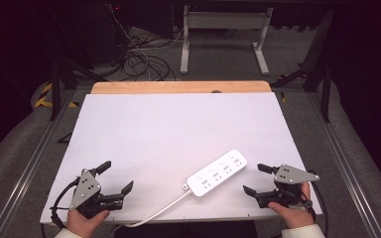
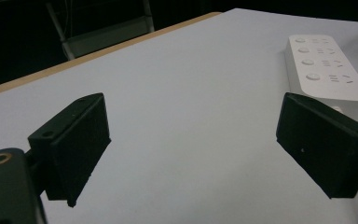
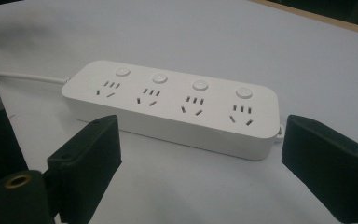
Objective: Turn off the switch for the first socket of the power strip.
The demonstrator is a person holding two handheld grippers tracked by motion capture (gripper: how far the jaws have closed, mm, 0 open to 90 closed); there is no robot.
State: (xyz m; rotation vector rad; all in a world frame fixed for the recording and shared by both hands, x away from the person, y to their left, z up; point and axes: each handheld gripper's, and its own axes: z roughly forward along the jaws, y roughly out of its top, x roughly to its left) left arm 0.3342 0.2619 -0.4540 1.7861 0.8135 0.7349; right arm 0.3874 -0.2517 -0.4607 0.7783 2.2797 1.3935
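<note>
I see both claws parked at near edge of white table (image 1: 178,124); left gripper (image 1: 116,177) jaws spread wide, holding nothing, over bare surface; right gripper (image 1: 254,179) jaws equally wide, empty, just beside white power strip (image 1: 217,173), not touching; strip lies flat, diagonal, between grippers, four sockets up; its cable (image 1: 158,210) trails off near edge.

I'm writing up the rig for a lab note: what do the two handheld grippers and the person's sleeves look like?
The left gripper and the right gripper are matte black, each with two blocky jaws and a grey three-cornered plate dotted with small holes on top. A black cable trails from each. A brass-ringed hole sits by one jaw in both gripper views. The cuffs are white.
</note>
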